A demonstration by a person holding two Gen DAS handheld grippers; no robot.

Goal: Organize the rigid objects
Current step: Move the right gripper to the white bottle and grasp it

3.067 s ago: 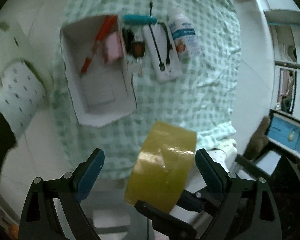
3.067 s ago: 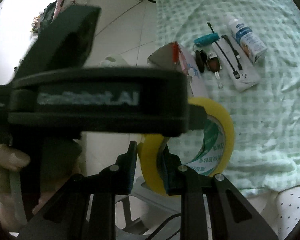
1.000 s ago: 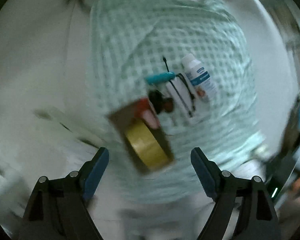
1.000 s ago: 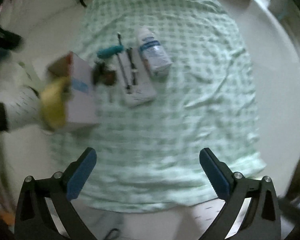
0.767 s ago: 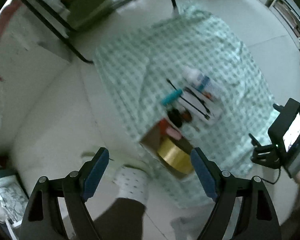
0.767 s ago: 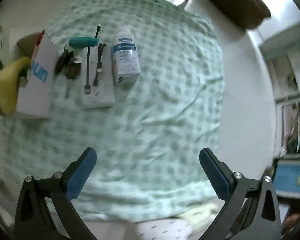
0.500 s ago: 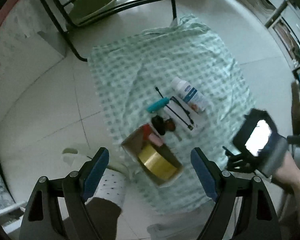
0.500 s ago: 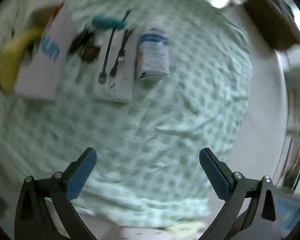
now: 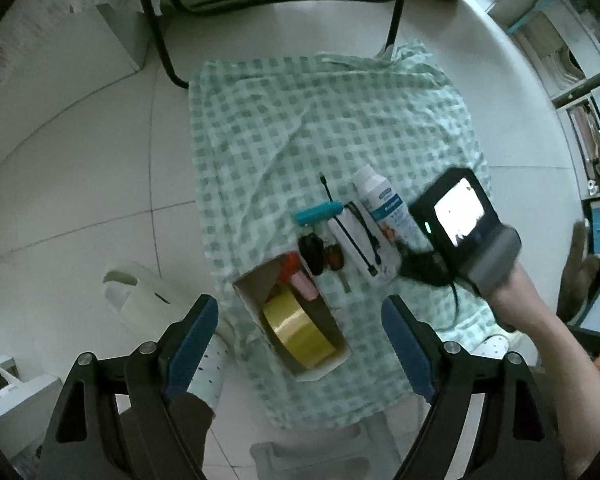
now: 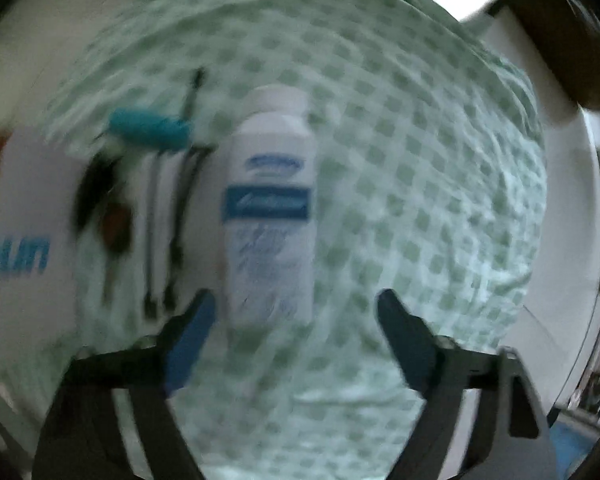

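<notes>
My left gripper (image 9: 299, 308) hangs open and empty high above a white cardboard box (image 9: 249, 300). In the box lie a yellow tape roll (image 9: 300, 332), a red pen and a pink piece. Beside it on the checked cloth lie a black key fob (image 9: 311, 250), a teal-handled tool (image 9: 318, 214), a white power bank with a black cable (image 9: 356, 248) and a white bottle (image 9: 384, 208). My right gripper (image 10: 296, 300) points down over the bottle (image 10: 270, 208); its jaws are closing, and the bottle's lower end lies between the fingertips, untouched. That view is blurred.
The green-checked cloth (image 9: 300, 120) lies on a white tiled floor. Black chair legs (image 9: 160, 32) stand at the far edge. A white plastic item (image 9: 140, 292) lies left of the box, a white stool (image 9: 320, 452) is below, and shelves (image 9: 580, 100) are at the right.
The tape roll, once held in my right gripper, now lies in the box. The left gripper rose. The right gripper swept down over the bottle and its jaws narrowed.
</notes>
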